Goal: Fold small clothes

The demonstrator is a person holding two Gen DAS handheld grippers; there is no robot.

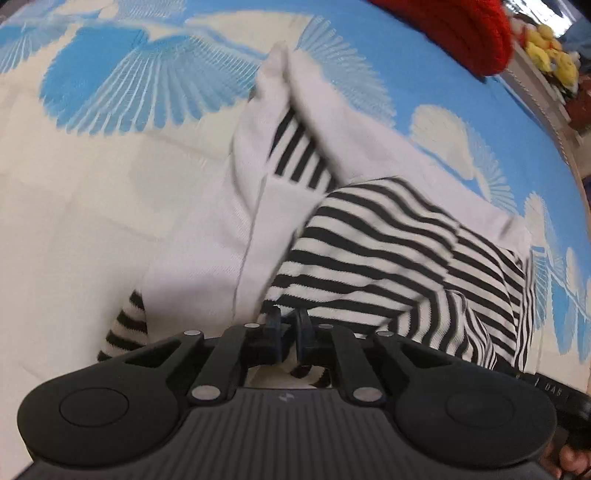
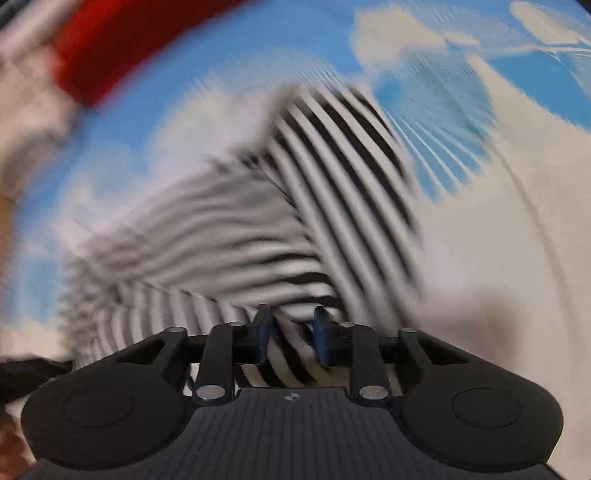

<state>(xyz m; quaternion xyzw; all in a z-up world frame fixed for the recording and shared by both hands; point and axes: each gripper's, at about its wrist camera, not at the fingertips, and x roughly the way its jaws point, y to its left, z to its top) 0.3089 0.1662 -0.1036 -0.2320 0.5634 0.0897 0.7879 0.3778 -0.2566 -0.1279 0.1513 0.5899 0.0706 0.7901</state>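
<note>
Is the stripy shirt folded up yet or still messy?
Partly folded, still messy. The striped shirt lies bunched on the blue-and-cream blanket, white sleeves crossing over its stripes.

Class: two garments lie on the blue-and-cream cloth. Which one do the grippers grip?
The black-and-white striped garment, not the red knit one lying far off, untouched.

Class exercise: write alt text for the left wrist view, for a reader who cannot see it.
The left gripper pinches the near edge of a black-and-white striped garment with plain white parts, lying on a blue-and-cream patterned cloth. A red knitted item lies at the far edge.
</note>
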